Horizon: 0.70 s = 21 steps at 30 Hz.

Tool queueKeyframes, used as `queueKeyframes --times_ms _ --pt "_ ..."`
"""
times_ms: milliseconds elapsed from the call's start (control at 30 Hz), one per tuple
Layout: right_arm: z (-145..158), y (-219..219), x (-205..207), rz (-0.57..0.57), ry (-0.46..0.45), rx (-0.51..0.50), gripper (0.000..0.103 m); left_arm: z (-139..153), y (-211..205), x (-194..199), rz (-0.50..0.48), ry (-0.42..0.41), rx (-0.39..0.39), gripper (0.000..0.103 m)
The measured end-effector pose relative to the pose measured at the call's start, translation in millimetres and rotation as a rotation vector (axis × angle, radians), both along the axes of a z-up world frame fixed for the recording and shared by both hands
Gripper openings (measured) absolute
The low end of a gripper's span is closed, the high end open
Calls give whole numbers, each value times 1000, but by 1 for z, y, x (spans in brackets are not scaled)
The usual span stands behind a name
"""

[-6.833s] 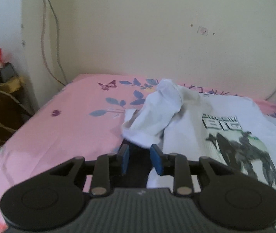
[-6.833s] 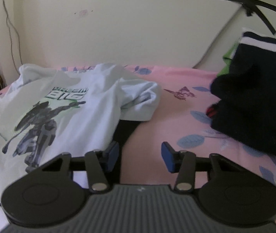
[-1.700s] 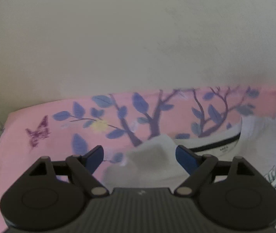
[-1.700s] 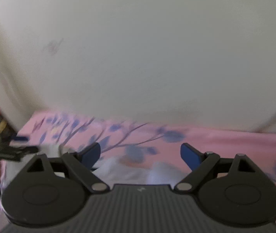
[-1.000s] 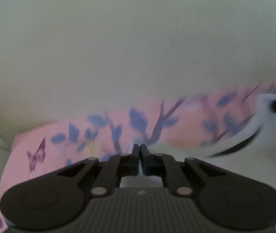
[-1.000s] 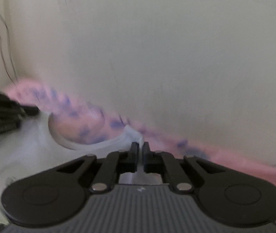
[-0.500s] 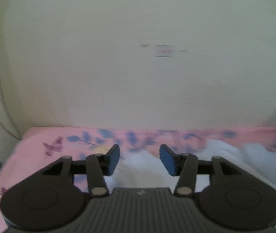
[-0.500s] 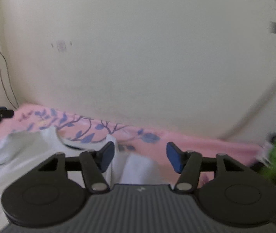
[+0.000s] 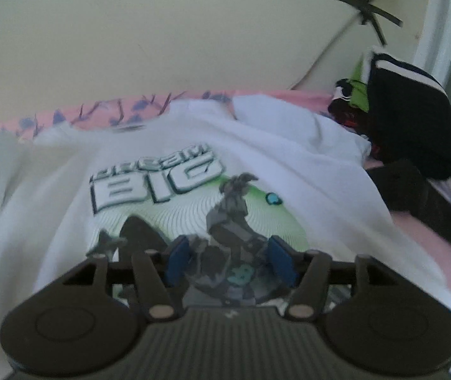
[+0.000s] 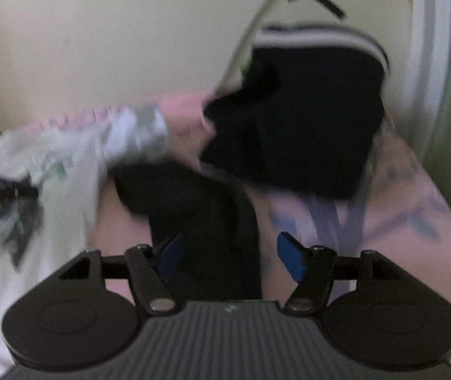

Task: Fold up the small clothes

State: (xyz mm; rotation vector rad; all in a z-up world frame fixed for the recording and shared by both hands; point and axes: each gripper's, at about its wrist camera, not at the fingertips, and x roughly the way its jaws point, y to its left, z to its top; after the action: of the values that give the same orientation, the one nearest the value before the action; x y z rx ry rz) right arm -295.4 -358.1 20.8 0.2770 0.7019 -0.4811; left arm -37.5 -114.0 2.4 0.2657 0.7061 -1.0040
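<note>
Pink floral bed (image 9: 415, 231) carries white printed T-shirt (image 9: 168, 164) spread flat; left tongs (image 9: 230, 261) and right tongs (image 10: 233, 255) just spread, nothing gripped.

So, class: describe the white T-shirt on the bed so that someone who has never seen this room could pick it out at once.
Find the bed with the pink floral sheet against the cream wall. Spread across its middle lies the white T-shirt, left of a pile of black clothes. It is the only light garment there, printed with the word BIG above a grey figure on a green disc.
</note>
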Motion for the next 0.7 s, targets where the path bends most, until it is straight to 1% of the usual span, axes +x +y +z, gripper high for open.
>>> queueKeyframes --times_ms 33,67,100,133,167,200,233,300,333,367,400,433,467,567,633,700 --pt "-2 7 -2 -2 -5 -63 52 -1 -2 0 -5 -7 7 60" --pt "-1 14 0 10 -1 -102 12 -1 -2 0 -9 -8 10 60" --pt "4 17 2 9 -3 -121 0 0 -2 1 -13 -7 17 59" --pt "11 18 4 -7 -16 -161 0 1 -3 2 -13 -7 28 59" --pt "23 18 5 -26 -38 -241 0 3 -2 3 -10 0 40 59" --pt "43 18 6 -66 -66 -368 0 7 1 3 -9 7 44 59" --pt "65 14 5 -97 -110 -458 0 8 1 4 -8 13 44 59" --pt "116 -1 6 -171 -213 -572 0 12 8 5 2 18 47 59" --pt "136 -9 9 -205 -247 -617 0 12 10 7 13 22 54 59" --pt "153 -17 16 -233 -266 -664 0 10 11 9 23 30 60 59" --pt "167 -24 26 -268 -270 -726 0 7 13 10 31 42 61 60" --pt "176 -29 37 -295 -265 -775 0 6 15 10 31 34 51 60" --pt "183 -34 47 -303 -263 -798 0 6 15 8 29 23 52 60" --pt "198 -38 76 -268 -300 -767 0 7 14 7 30 13 60 60" --pt "209 -27 98 -232 -335 -786 0 12 17 11 29 44 52 60" --pt "225 -13 125 -174 -386 -785 0 23 27 18 38 66 12 60"
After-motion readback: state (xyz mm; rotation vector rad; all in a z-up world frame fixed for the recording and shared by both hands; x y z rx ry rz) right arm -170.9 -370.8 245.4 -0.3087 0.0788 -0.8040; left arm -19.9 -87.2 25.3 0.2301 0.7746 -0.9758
